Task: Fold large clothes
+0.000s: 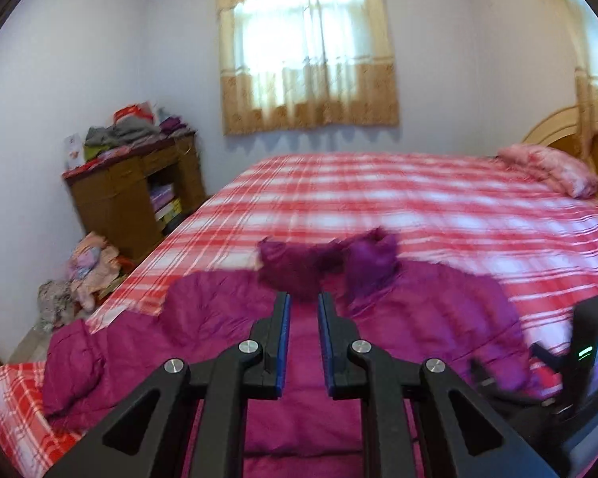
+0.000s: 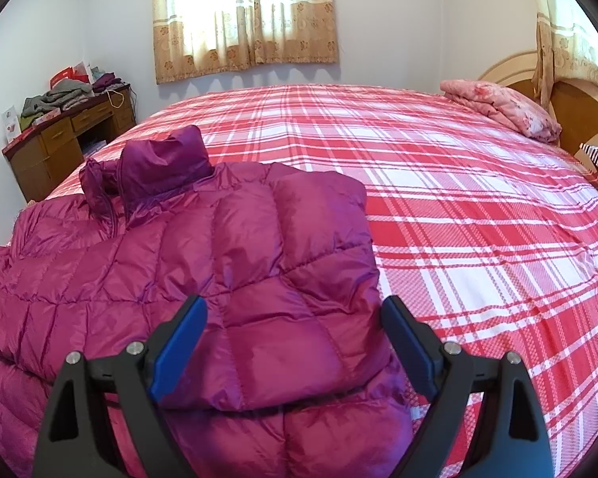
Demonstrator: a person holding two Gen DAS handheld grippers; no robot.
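With the right tool spread wide over the folded right panel of the magenta puffer jacket, and the left tool nearly together and empty above its middle, the fold seems half done; next, I judge, the sleeve at nine o'clock on the plaid bed needs gripping.

Both grippers: black angular fingers with blue pads and 4 silver pivot screws.

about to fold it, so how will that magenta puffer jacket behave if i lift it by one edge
The puffer jacket will probably droop: its folded panel already slumps over the layer beneath. Its quilted puffiness suggests it is light. The shiny shell may slip between the pads.
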